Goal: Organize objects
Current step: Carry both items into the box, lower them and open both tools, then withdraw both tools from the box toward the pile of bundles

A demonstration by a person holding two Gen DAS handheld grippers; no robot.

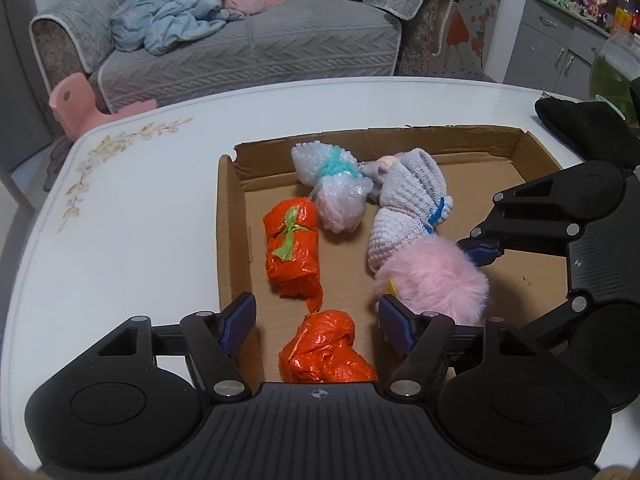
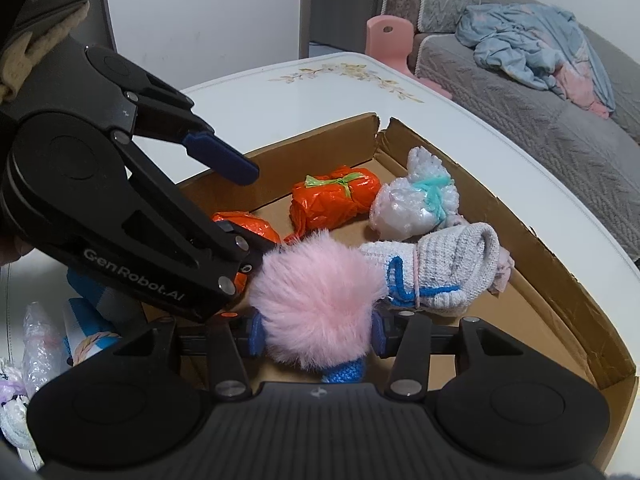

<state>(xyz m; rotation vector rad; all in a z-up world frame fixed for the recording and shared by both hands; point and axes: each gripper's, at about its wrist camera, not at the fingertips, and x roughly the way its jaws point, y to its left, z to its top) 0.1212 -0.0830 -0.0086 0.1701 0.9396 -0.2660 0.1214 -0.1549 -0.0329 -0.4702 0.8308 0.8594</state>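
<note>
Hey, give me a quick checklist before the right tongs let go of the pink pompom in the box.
1. Right tongs closed on pompom: ok.
2. Pompom over the box: ok.
3. Bare cardboard under the pompom: cannot tell.
4. Pompom clear of the sock bundle: not ok, touching.
5. Left tongs open and empty: ok.
6. Left tongs clear of the pompom: not ok, one finger right beside it.

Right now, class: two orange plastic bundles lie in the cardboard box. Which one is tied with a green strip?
The farther orange bundle, beside the bubble-wrap bundle, wears a green tie. The nearer orange bundle, under the left gripper, shows none.
</note>
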